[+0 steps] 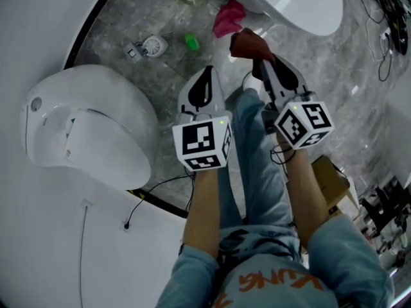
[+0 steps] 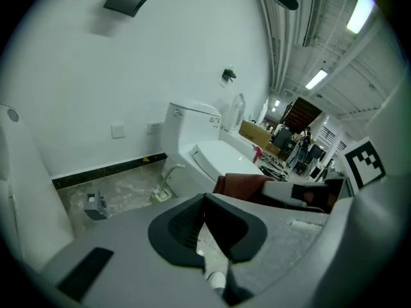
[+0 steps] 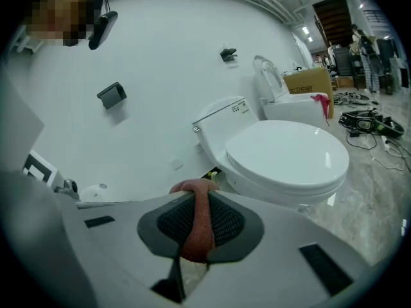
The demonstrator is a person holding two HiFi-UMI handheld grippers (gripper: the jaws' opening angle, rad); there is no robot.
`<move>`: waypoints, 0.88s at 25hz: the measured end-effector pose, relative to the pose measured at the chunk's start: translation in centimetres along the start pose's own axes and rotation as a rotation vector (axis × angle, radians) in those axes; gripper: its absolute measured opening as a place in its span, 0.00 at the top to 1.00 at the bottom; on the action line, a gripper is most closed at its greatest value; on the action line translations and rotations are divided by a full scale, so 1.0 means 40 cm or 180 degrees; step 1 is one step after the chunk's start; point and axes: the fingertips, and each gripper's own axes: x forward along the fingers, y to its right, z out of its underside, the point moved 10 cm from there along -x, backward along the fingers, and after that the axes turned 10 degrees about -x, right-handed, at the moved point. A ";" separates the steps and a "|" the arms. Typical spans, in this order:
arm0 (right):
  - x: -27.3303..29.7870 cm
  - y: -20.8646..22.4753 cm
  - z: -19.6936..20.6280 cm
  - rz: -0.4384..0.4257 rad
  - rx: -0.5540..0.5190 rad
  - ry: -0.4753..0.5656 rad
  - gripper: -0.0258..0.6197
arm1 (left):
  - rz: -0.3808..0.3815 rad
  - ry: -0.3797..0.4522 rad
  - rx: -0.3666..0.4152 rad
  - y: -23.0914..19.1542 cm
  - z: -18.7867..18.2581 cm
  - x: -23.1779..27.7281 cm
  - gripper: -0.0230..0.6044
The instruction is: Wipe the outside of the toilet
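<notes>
The white toilet [image 1: 289,2] stands ahead with its lid down; it also shows in the right gripper view as a toilet [image 3: 289,153] against the wall, and farther off as the toilet [image 2: 212,156] in the left gripper view. My right gripper [image 1: 260,59] is shut on a dark red cloth [image 1: 247,43], short of the bowl and not touching it. The cloth [image 3: 196,223] is pinched between the right gripper [image 3: 198,201] jaws. My left gripper [image 1: 204,76] hangs beside it, shut, and the left gripper [image 2: 209,201] holds nothing.
A second white fixture [image 1: 83,127] sits against the wall at left. On the marble floor lie a pink cloth [image 1: 228,18], a green item [image 1: 191,42] and a small grey-white device [image 1: 148,47]. Cables [image 1: 385,11] run at the right, and a cardboard box [image 1: 331,175] is near my legs.
</notes>
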 end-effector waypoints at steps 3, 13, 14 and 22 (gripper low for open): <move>0.055 0.013 0.007 -0.0023 -0.0037 0.0024 0.89 | 0.0003 -0.0049 -0.0019 -0.020 0.023 0.032 0.97; 0.229 0.065 0.024 0.0047 0.0014 -0.0028 0.89 | 0.0008 -0.0138 -0.0057 -0.054 0.051 0.117 0.97; 0.245 0.071 0.023 0.0055 0.0044 -0.0037 0.89 | -0.0003 -0.0142 -0.0070 -0.058 0.049 0.126 0.97; 0.381 0.115 0.003 0.0148 0.0129 -0.0066 0.89 | -0.0096 -0.0186 -0.0113 -0.112 0.030 0.195 0.97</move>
